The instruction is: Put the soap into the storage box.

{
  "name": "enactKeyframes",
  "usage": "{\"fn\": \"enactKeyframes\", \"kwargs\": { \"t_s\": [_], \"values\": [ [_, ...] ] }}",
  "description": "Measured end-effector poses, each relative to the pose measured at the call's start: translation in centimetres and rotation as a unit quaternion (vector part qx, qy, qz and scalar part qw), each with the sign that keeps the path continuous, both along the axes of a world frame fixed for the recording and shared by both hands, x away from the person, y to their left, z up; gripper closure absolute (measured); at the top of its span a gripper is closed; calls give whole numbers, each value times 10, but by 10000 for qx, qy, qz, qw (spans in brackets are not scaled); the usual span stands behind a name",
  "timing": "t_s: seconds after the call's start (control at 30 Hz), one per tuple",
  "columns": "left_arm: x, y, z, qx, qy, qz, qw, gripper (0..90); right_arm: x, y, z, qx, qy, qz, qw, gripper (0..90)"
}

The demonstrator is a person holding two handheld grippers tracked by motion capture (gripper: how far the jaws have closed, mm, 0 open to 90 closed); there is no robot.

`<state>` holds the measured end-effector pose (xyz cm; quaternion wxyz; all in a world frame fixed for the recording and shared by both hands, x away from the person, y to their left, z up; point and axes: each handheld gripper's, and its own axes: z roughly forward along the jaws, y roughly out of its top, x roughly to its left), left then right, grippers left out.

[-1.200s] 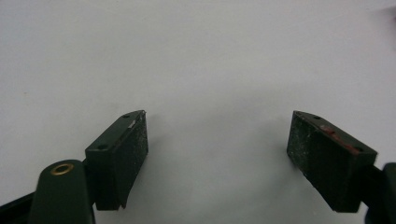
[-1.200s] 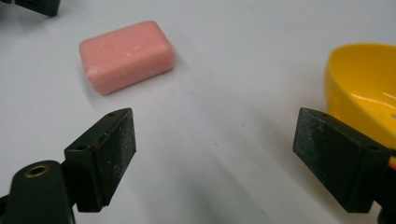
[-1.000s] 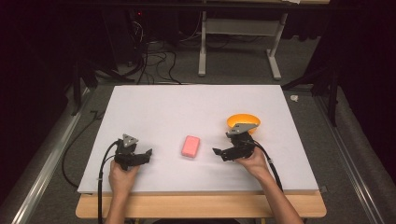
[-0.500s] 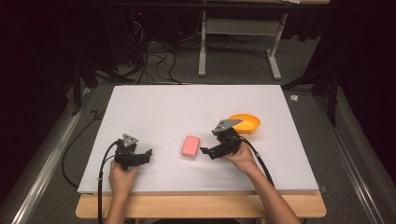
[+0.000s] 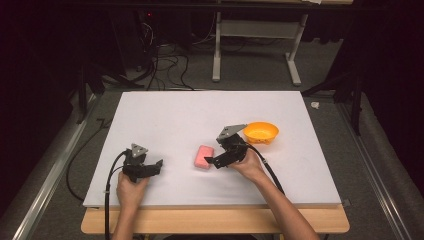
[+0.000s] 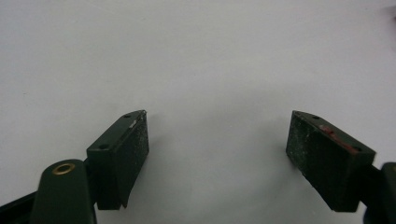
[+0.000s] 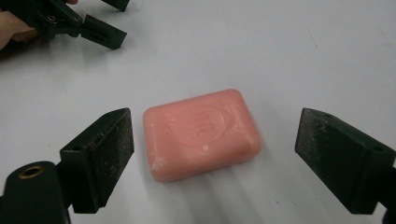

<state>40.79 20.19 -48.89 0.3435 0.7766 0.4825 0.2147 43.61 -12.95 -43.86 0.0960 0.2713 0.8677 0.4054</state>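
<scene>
Between spread right tongs (image 7: pixel 215 154): pink embossed soap bar (image 7: pixel 201 133).

A soap bar (image 5: pixel 204 156) is laid flat on the table (image 5: pixel 165 115), a bit toward the near edge and roughly mid-width. Just to its right the right gripper (image 5: pixel 212 162) is held, jaws spread and pointed left at the bar; in the right gripper view the bar (image 7: pixel 201 133) is seen between the two jaws, closer to the left one, with neither touching it. A bowl (image 5: pixel 260 132) is set behind and to the right of that gripper, near it. The left gripper (image 5: pixel 156 167) is kept well off to the bar's left, near the front edge, jaws wide over bare table (image 6: pixel 196 56).
</scene>
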Motion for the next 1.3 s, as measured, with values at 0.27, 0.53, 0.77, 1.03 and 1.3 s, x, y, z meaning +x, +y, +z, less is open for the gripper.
{"fn": "enactKeyframes", "kwargs": {
  "t_s": [0.27, 0.53, 0.77, 1.03, 1.3],
  "values": [
    [0, 0, 0, 4, -13, 6, 10000, 215, 6, 16, -4, -124, -176, 165, 9996, 120],
    [0, 0, 0, 18, -11, 0, 10000, 215, 12, 26, -18, -347, -29, 211, 9992, 119],
    [-1, -1, 0, 28, -39, 8, 10000, 215, 13, 32, -30, -568, 53, 313, 9979, 111],
    [-1, -1, 0, 24, -36, 10, 10000, 214, 13, 35, -40, -740, 67, 338, 9967, 120],
    [-1, -1, 0, 25, -37, 10, 10000, 214, 12, 34, -44, -716, 41, 324, 9969, 131]
  ]
}}
